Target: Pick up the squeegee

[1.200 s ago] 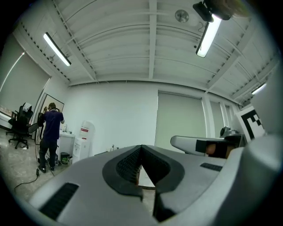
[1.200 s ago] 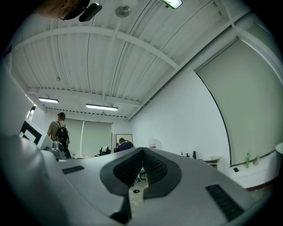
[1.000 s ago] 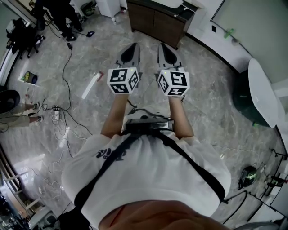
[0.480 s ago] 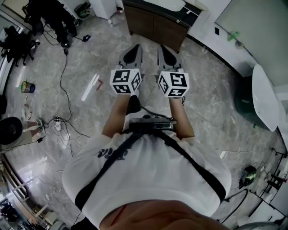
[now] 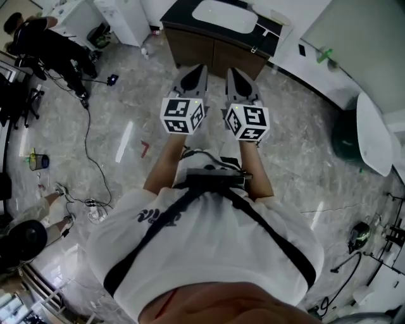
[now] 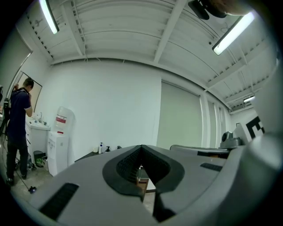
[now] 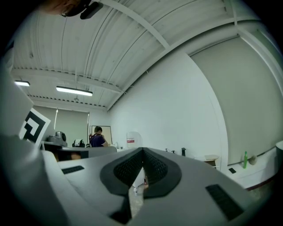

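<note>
Straight ahead at 12 o'clock in the head view stands a dark cabinet (image 5: 212, 54) with a white basin (image 5: 224, 16) set in its top. Both tools point at it, left gripper (image 5: 197, 69) and right gripper (image 5: 233, 72), side by side and level above the floor (image 5: 285, 164). Each one's own view shows its jaws brought together at the tips with nothing between them, the left gripper (image 6: 141, 147) as much as the right gripper (image 7: 143, 150). The squeegee I cannot pick out for certain in any view. A small green item (image 5: 324, 53) by the white wall (image 5: 297, 63) at about 2 o'clock may be it, but it is too small to tell, and nothing is within reach yet.

From here the risks look plain. With both pairs of jaws together, reaching the target without parting them first would only knock it away. The cabinet front is the nearest thing to the tips, so a careless step forward could drive them into it. Loose cables (image 5: 88, 136) trail across the floor at about 9 o'clock, near another person (image 5: 47, 41) at 10 o'clock; drifting that way invites a trip
</note>
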The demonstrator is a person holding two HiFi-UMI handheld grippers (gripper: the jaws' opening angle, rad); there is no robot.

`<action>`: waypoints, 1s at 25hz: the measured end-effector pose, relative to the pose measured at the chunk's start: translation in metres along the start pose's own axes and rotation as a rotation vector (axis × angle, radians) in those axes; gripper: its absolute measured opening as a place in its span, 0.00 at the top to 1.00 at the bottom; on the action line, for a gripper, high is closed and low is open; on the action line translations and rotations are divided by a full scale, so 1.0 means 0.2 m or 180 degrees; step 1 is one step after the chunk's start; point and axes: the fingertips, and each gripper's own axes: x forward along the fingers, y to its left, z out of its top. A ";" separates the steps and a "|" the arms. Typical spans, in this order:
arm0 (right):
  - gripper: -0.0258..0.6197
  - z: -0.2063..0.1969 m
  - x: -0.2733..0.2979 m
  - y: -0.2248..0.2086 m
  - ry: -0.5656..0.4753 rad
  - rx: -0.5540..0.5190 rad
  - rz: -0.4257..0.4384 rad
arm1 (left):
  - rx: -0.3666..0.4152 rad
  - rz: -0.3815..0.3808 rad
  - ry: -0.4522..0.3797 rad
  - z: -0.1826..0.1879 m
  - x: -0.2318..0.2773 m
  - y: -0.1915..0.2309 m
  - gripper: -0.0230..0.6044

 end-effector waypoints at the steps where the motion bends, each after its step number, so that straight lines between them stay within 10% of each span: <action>1: 0.95 -0.01 0.05 -0.02 0.0021 -0.0012 -0.0049 | -0.0026 -0.0041 0.0026 -0.01 0.06 0.04 0.95; 16: 0.95 -0.10 0.71 -0.84 0.0114 0.0047 -0.0689 | -0.0116 -0.0543 0.0176 -0.14 1.13 0.18 0.95; 25: 0.95 0.22 1.24 -1.60 -0.0279 -0.0026 -0.0840 | 0.0066 -0.0714 0.0179 -0.04 2.09 0.11 0.95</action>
